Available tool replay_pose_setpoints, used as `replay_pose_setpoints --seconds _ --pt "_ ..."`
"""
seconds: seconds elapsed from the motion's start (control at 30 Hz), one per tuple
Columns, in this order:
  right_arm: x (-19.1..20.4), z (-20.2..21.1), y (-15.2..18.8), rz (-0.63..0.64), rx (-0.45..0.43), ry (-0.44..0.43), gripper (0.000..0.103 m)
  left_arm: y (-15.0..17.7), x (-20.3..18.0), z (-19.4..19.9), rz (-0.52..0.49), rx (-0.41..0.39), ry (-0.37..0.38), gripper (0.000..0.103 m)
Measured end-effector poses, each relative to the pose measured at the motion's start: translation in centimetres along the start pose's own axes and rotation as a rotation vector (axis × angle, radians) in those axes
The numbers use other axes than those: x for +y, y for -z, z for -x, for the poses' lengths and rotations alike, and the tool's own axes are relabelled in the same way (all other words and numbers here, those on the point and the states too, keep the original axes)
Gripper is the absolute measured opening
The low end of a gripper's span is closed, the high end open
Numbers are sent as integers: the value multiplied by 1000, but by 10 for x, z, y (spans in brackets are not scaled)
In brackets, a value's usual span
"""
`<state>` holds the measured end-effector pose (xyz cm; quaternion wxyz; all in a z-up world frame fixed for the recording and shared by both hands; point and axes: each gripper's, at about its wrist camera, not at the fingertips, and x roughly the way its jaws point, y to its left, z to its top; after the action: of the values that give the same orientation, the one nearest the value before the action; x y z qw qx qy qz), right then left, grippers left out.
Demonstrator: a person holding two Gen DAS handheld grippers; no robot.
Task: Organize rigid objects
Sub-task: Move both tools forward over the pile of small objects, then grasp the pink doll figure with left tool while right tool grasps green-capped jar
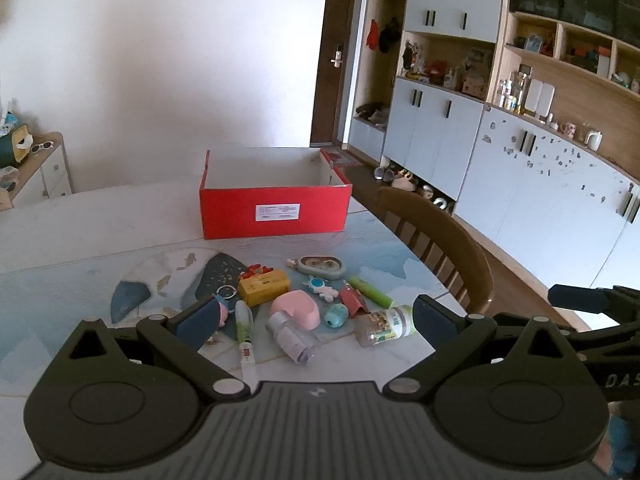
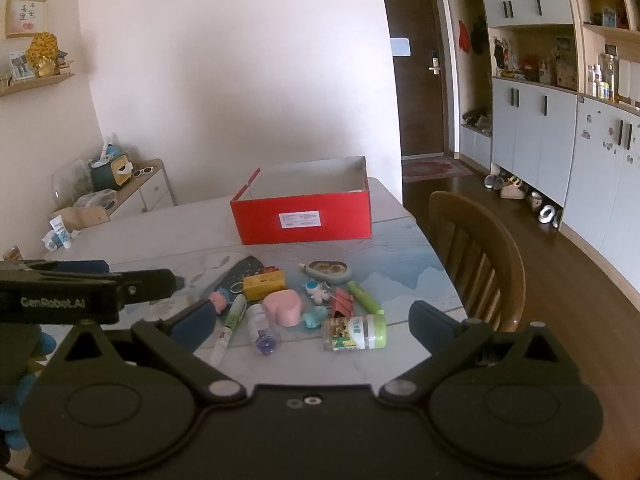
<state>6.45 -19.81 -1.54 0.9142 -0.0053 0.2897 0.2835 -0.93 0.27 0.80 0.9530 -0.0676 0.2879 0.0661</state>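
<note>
Both our left tongs [image 1: 306, 322] and right tongs [image 2: 310, 322] are wide open, holding nothing. The clear plastic jar with green lid [image 2: 354, 333] looks light and slippery; we should grab its middle.

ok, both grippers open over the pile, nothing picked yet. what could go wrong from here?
1. The pile is tight: the pink block touches the clear bottle and teal piece, so a grasp may drag neighbours.
2. The green-capped jar lies on its side near the table edge and could roll off.
3. The left gripper and right gripper sit close together and may collide.
</note>
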Motion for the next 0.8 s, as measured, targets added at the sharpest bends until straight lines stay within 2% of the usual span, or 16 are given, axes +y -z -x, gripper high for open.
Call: replay_pose_setpoints --seconds 0.47,0.8 --pt "-2 -6 -3 18 3 -26 103 0 1 -3 18 2 29 103" --pt "-8 -32 -12 -10 26 -4 103 -6 24 -22 51 9 1 103"
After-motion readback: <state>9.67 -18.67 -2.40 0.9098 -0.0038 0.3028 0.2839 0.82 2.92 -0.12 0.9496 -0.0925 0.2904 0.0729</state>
